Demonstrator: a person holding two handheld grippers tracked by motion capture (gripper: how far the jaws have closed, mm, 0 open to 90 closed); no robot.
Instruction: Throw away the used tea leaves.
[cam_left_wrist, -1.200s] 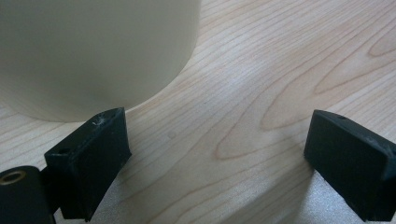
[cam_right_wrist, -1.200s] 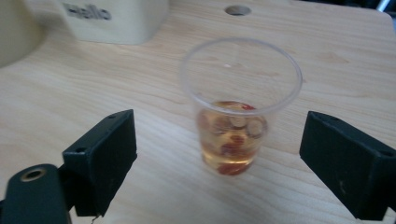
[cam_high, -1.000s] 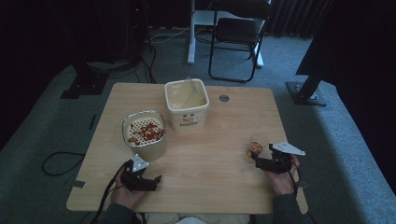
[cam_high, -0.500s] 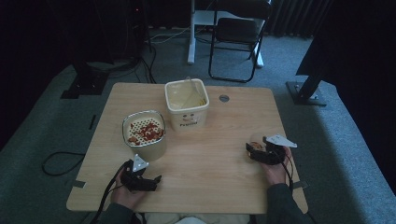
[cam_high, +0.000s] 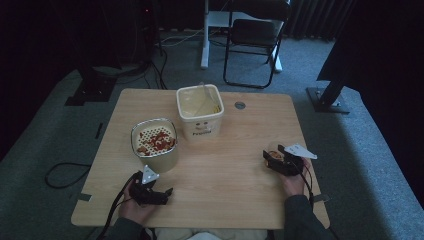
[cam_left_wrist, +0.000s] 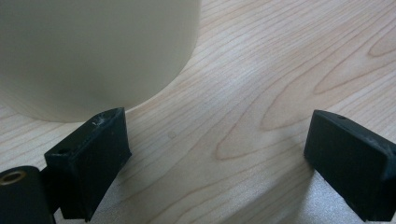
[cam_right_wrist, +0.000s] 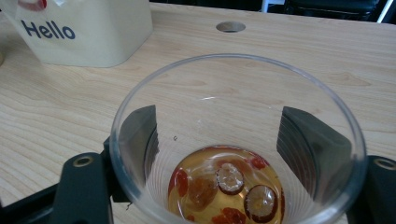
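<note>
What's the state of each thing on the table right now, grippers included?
Clear cup: upright between the right gripper's jaws, amber liquid and fruit pieces at the bottom.
Right gripper: shut on the clear cup.
Left gripper: open, nothing between the jaws, low over the table.
Strainer pot: upright, red pieces inside.
Square tub: upright, lid off.

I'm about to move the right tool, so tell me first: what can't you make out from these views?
- Clear cup, right gripper view: base cut off by the bottom edge; whether the jaws actually press its wall is unclear.
- Cream tub, high view: contents too dim.
- Round container, left gripper view: top cropped.
- Cup, high view: mostly hidden behind the right tool.
</note>
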